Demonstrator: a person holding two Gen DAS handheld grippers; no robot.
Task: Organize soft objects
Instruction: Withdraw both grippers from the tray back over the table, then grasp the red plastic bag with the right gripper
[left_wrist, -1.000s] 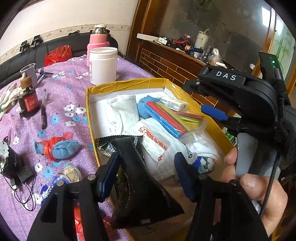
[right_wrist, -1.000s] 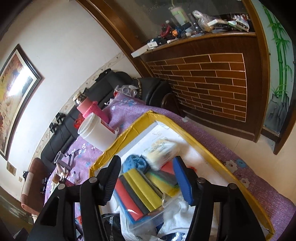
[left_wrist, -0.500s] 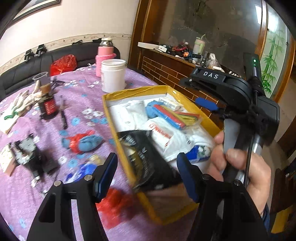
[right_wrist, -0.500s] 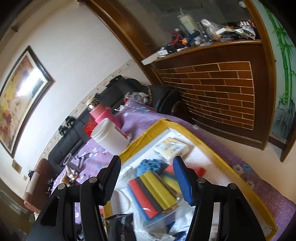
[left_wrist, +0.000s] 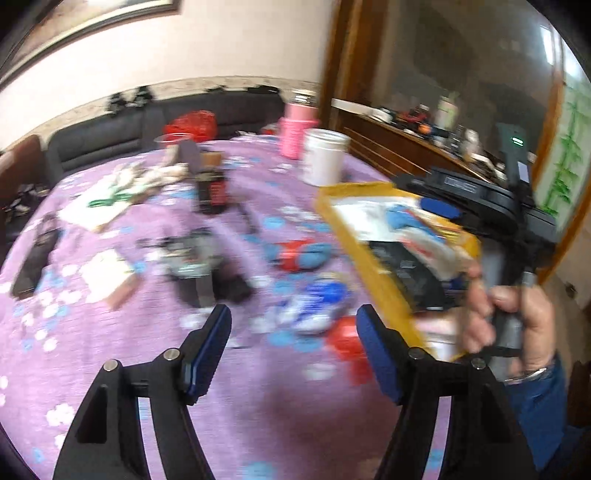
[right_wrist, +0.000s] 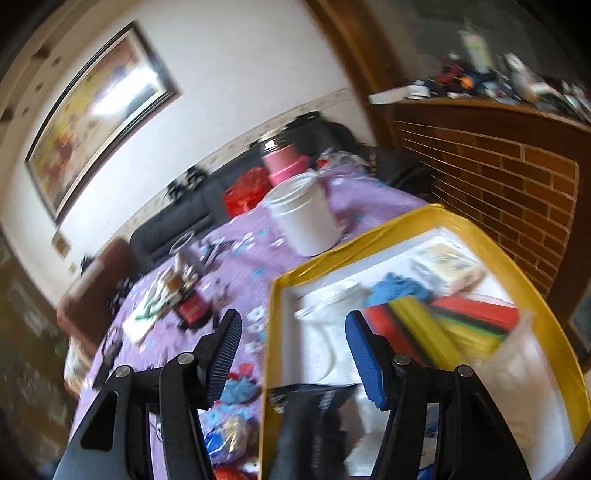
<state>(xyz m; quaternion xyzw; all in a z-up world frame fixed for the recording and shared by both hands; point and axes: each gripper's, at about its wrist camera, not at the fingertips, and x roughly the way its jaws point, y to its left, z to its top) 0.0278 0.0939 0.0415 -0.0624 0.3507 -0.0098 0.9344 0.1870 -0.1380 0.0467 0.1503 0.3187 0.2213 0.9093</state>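
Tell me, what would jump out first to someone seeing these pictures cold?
Probably the yellow-rimmed box at the table's right edge, stuffed with soft things, including a bag of bright coloured strips. Left of it, clutter is strewn over the purple flowered tablecloth, and a white tub stands behind the box.

Purple flowered tablecloth (left_wrist: 258, 413) under yellow-rimmed box (right_wrist: 480, 229), white jar (left_wrist: 325, 158).

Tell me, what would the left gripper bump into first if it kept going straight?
Probably the blue-and-white packet lying on the purple tablecloth, just ahead between the left gripper's open fingers. Blur makes depth uncertain.
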